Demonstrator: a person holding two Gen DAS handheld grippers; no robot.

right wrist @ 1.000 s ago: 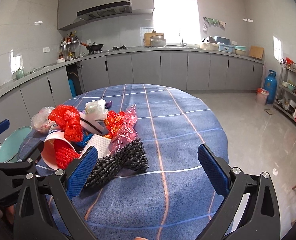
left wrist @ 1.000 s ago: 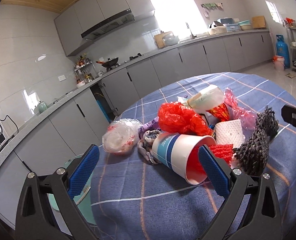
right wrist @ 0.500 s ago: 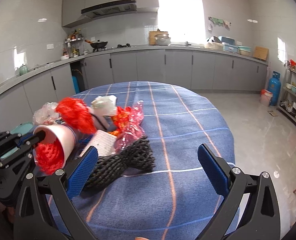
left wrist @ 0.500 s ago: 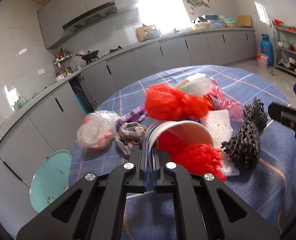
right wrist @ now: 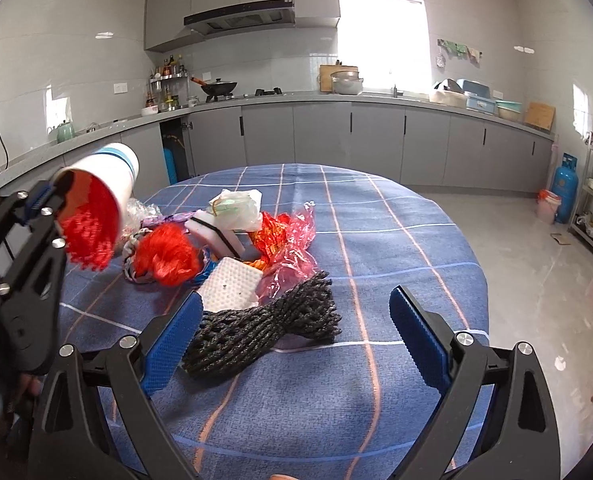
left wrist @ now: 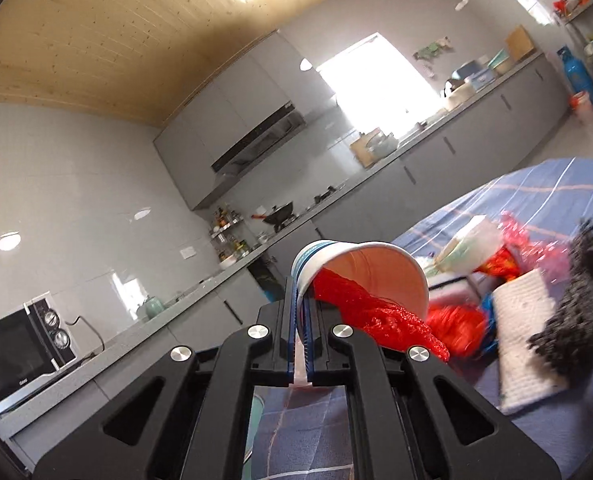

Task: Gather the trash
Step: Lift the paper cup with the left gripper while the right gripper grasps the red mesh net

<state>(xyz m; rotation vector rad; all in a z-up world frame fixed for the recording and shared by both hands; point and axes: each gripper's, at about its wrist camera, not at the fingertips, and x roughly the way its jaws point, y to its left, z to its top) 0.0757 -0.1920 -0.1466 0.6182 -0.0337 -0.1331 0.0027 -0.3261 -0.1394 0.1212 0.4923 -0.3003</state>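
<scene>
Two hand-held grippers are in play over a round worktop (right wrist: 396,240) draped in a blue checked cloth with white and orange lines. The left hand-held gripper (left wrist: 303,344) is clenched on the rim of a paper cup (left wrist: 360,276), white with blue bands, which is tipped on its side and lifted clear of the cloth; red mesh netting (left wrist: 380,320) spills from its mouth. In the right wrist view that same cup (right wrist: 100,188) hangs at the far left, above the worktop's edge. The right hand-held gripper (right wrist: 292,344) is released, jaws spread wide, low over the near side of the cloth, its left pad just beside a black net bundle (right wrist: 264,328).

The trash pile sits on the left half of the worktop: a loose red mesh ball (right wrist: 168,256), a white foam pad (right wrist: 232,290) touching the black bundle, crumpled pink and red plastic wrap (right wrist: 292,240), a white bag with greenish contents (right wrist: 236,208) at the back, and a clear bag (right wrist: 140,210) under the cup.

Round the room runs a grey countertop (right wrist: 376,98) over grey cabinets, with a wok (right wrist: 218,87) on the hob beneath a range hood (right wrist: 240,18). Bright window (right wrist: 380,40) behind, blue gas cylinder (right wrist: 563,186) at right, microwave (left wrist: 20,352) at left, wood-plank ceiling (left wrist: 116,32) overhead, pale tiled floor (right wrist: 536,280).
</scene>
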